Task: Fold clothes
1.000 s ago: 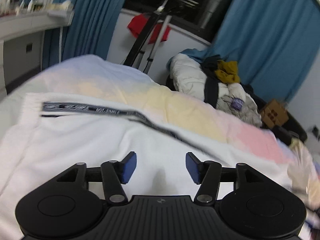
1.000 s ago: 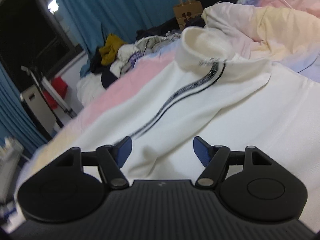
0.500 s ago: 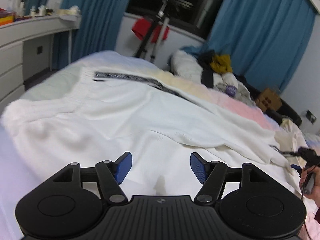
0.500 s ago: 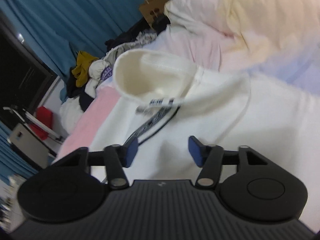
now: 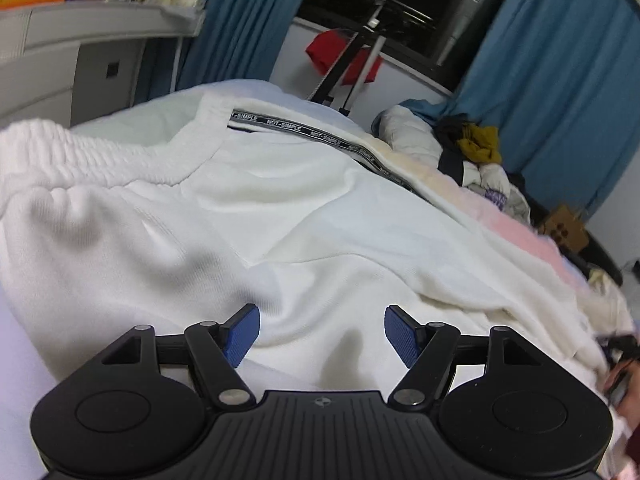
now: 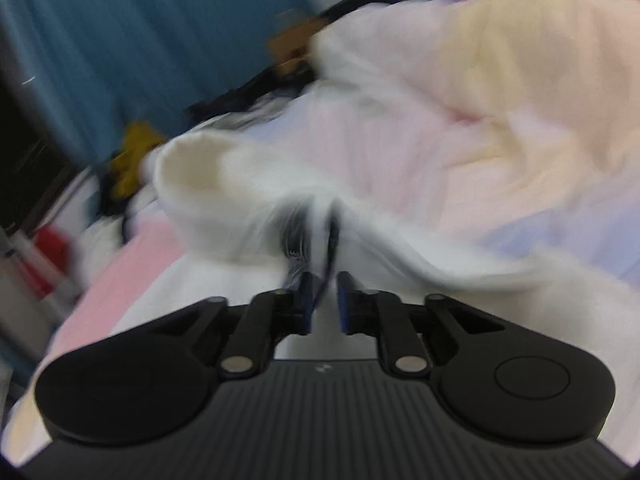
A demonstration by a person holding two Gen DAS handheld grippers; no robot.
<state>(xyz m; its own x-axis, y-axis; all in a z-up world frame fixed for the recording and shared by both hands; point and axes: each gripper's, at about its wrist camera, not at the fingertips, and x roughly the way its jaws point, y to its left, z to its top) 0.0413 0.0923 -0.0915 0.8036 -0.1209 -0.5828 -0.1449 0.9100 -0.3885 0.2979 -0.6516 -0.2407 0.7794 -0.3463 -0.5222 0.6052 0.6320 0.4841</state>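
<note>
We are seeing white trousers (image 5: 280, 208) lying across the bed (image 5: 516, 236). Left gripper (image 5: 322, 334) is hovering at six o'clock, jaws wide, empty. Right gripper (image 6: 323, 300) jaws are closing on the trousers' striped fabric at twelve.

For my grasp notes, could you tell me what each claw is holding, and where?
The right claw is closing on the white trousers at the striped leg end. The left claw is open, holding nothing.

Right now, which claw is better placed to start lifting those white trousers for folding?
Right claw: its jaws are closing with the white fleece trousers' striped edge between them. The left claw hangs open above flat cloth.
</note>
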